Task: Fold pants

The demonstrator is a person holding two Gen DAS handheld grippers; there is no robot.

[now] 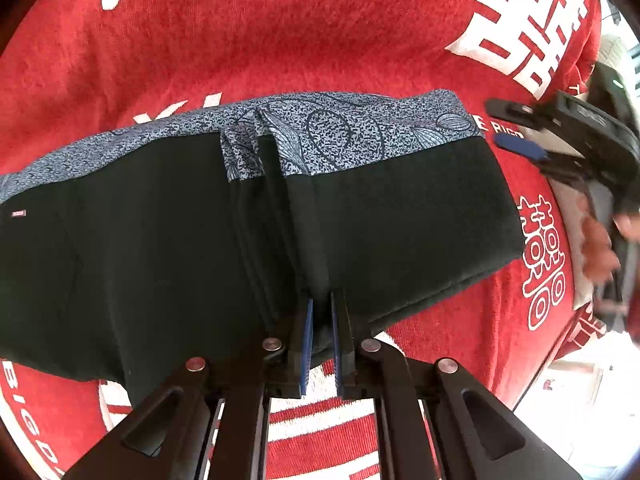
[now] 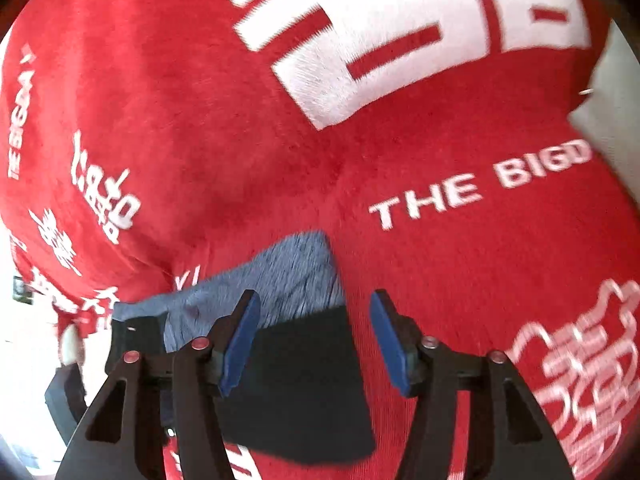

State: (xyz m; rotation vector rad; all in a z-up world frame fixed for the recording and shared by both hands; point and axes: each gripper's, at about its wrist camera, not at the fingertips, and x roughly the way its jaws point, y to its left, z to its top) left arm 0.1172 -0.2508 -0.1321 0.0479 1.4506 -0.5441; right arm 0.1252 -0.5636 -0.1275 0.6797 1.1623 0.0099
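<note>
Closest to my left wrist lens, the left hand-held gripper (image 1: 320,312) is clamped on the near edge of the pants (image 1: 160,248), its two blue pads (image 1: 307,344) drawn close together with a pinched ridge of black fabric standing up between them. From that pinch a fold line runs away from me toward the far edge. I see the pants as a folded black bundle lying across a red blanket (image 1: 280,40) with white lettering and characters; I cannot tell what kind of surface lies under the blanket. Starting at the left, the black cloth spreads wide and carries a small tag (image 1: 18,213) near the frame edge. Along the far side runs a grey-blue patterned band (image 1: 340,128). To the right the bundle ends in a rounded corner, and beyond it the right hand-held gripper (image 1: 516,132) hovers just off that end, blurred, with a bare hand (image 1: 600,248) behind it.

Through the right wrist camera, the right hand-held gripper (image 2: 316,340) has its blue pads (image 2: 240,344) spread wide apart with nothing between them. It hangs over the corner of the pants (image 2: 304,392), where the patterned band (image 2: 280,276) meets the black cloth. Right of that corner, the red blanket (image 2: 440,280) shows the words "THE BIGD".
</note>
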